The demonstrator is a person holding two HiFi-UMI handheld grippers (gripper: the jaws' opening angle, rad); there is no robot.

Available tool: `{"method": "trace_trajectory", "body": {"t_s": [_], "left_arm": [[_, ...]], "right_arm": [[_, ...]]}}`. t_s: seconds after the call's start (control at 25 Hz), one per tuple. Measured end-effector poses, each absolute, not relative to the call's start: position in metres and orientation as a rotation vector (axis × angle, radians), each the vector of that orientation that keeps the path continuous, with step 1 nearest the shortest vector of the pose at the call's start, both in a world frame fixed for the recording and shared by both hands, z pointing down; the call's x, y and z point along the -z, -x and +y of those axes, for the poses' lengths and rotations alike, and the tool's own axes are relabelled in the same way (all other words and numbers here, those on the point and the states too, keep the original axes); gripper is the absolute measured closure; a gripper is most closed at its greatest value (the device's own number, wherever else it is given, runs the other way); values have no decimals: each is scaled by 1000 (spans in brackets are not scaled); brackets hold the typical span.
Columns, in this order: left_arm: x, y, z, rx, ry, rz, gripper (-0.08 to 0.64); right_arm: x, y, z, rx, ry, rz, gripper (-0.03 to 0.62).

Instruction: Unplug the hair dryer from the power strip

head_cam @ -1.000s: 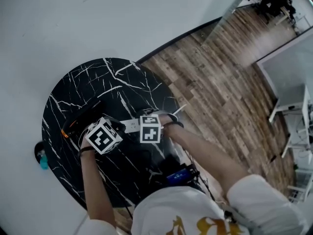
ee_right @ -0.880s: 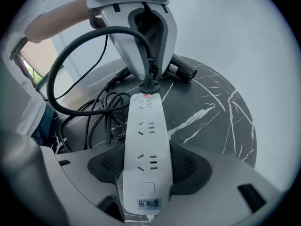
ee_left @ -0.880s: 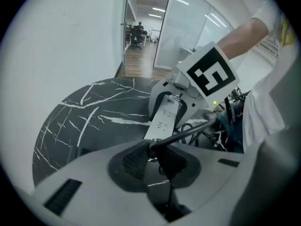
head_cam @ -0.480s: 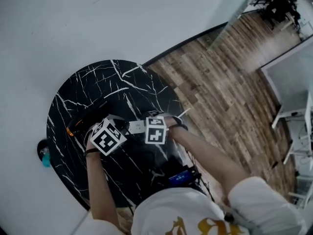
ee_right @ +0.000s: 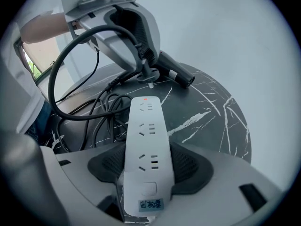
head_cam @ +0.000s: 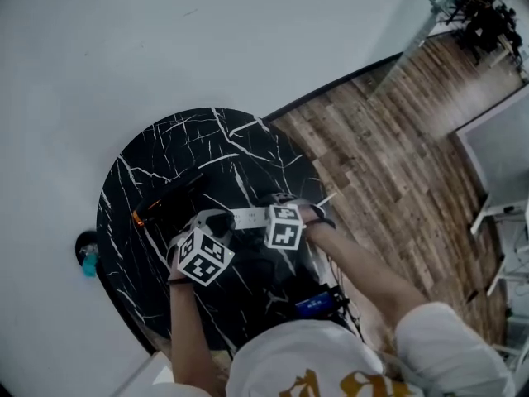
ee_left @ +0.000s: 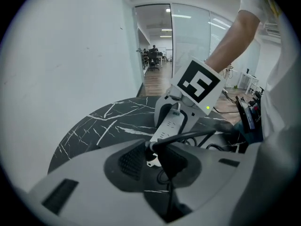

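Your left tongs [ee_left: 157, 157] tipped back off the power strip [ee_right: 146, 135], jaws easing open a hair but still pinching the plug [ee_right: 148, 75], prongs out. Right tongs [ee_right: 148, 169] clamp the strip, so keep that firm. Hair dryer [head_cam: 169, 203] lies just beyond your left tongs. Black marble tabletop [head_cam: 207, 139], white wall [head_cam: 124, 40], wood floor [head_cam: 388, 147].

Black marbled table [head_cam: 165, 151], wooden floor [head_cam: 388, 155]

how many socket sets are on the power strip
3, in a row along the power strip: one at the far end by the red light, one midway, one by the button at the near end. All empty; none looks hidden.
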State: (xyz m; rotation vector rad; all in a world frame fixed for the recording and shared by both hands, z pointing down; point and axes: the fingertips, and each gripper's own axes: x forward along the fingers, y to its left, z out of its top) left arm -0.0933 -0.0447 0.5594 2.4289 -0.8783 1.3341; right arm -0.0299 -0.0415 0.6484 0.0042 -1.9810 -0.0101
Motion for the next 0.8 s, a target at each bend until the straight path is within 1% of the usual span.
{"method": "trace_trajectory", "body": {"t_s": [0.12, 0.28, 0.48, 0.8], "left_arm": [[-564, 94, -35, -1307, -2408, -888, 492], [-568, 94, -24, -1257, -2379, -902, 483], [-572, 97, -18, -1228, -2346, -920, 479], [-584, 95, -3, -1203, -2291, -903, 477]], "right_arm": [[-646, 29, -42, 34, -29, -2000, 325], [-639, 33, -42, -51, -99, -2065, 324], [-631, 30, -41, -46, -168, -2106, 324], [-600, 32, -29, -249, -310, -2243, 324]]}}
